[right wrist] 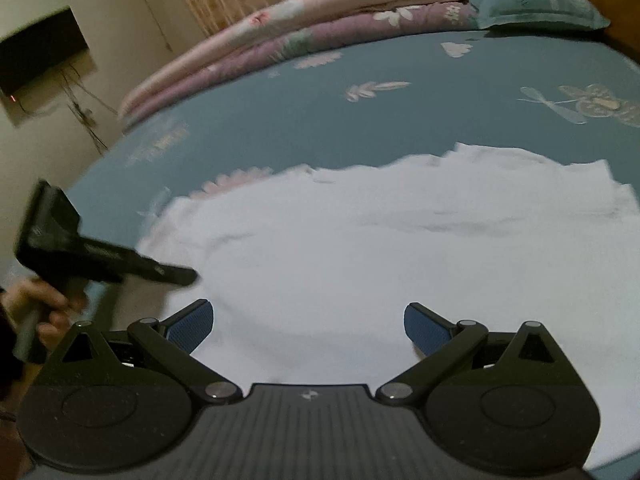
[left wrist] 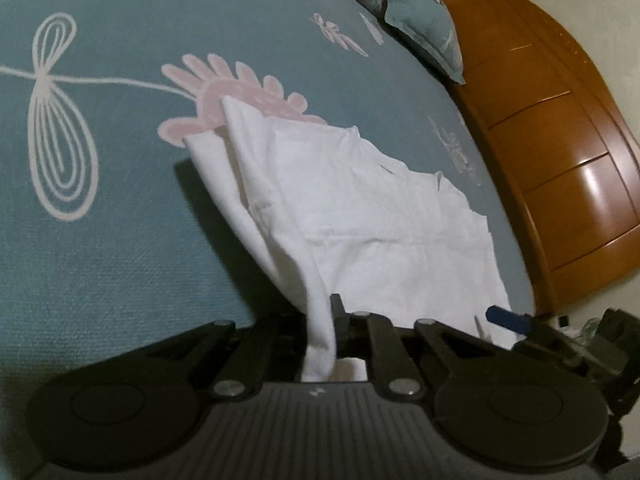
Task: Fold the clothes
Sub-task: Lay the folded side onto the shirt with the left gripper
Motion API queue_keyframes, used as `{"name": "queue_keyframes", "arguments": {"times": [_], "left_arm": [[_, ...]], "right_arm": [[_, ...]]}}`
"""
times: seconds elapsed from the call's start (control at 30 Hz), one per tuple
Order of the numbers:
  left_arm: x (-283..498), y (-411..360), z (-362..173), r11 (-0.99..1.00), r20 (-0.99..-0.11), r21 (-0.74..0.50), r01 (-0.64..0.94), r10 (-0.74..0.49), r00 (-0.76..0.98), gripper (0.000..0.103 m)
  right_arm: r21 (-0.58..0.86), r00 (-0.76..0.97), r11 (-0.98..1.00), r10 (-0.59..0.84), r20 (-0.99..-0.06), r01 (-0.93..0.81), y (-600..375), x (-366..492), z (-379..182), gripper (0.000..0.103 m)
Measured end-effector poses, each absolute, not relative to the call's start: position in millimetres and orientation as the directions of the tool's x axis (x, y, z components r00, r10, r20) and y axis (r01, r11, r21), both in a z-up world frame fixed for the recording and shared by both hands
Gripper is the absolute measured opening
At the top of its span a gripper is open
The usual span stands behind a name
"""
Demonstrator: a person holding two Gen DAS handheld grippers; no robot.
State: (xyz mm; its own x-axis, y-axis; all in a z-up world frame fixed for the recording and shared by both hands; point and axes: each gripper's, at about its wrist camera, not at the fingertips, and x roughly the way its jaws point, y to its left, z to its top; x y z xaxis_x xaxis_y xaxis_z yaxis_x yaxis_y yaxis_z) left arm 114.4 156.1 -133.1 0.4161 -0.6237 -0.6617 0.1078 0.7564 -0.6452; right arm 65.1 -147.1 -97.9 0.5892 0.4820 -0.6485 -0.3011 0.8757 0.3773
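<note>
A white garment (left wrist: 340, 200) lies spread on the teal bed sheet (left wrist: 120, 240). My left gripper (left wrist: 320, 332) is shut on a bunched edge of it, and the cloth rises in a fold from the bed into the jaws. In the right wrist view the same white garment (right wrist: 380, 248) fills the middle, lying mostly flat. My right gripper (right wrist: 308, 326) hovers over its near part, open, blue pads (right wrist: 192, 326) wide apart with nothing between them. The left gripper (right wrist: 96, 256) shows at the left there, held by a hand (right wrist: 44, 308).
A wooden headboard (left wrist: 560, 160) runs along the right. A teal pillow (left wrist: 424, 28) and folded floral quilts (right wrist: 320, 20) lie at the bed's far side. A dark wall-mounted box (right wrist: 36, 52) with cables hangs on the wall at the left.
</note>
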Motion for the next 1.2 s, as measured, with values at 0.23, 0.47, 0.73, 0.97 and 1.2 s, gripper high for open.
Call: {"name": "queue_keyframes", "arguments": {"times": [0.23,0.47,0.73,0.97,1.2], "left_arm": [[114,148,-134,0.776,-0.675,-0.625,0.086,-0.592,0.440,0.010],[114,138,-131,0.806,-0.695,-0.585,0.087,-0.554,0.459,0.010],[114,140,-133,0.795,-0.682,-0.600,0.087,-0.565,0.464,0.010],[115,144,-134,0.781,-0.673,-0.618,0.087,-0.583,0.456,0.010],[118,140,-130,0.797,-0.693,-0.599,0.080,-0.566,0.447,0.010]], "right_arm": [[0.441,0.563,0.851,0.521,-0.642,-0.285,-129,81,-104,0.103],[0.452,0.548,0.850,0.523,-0.653,-0.272,-116,90,-118,0.103],[0.424,0.580,0.870,0.487,-0.653,-0.253,-108,129,-119,0.103],[0.403,0.604,0.882,0.465,-0.647,-0.247,-104,171,-120,0.103],[0.397,0.600,0.883,0.463,-0.653,-0.249,-109,169,-115,0.103]]}}
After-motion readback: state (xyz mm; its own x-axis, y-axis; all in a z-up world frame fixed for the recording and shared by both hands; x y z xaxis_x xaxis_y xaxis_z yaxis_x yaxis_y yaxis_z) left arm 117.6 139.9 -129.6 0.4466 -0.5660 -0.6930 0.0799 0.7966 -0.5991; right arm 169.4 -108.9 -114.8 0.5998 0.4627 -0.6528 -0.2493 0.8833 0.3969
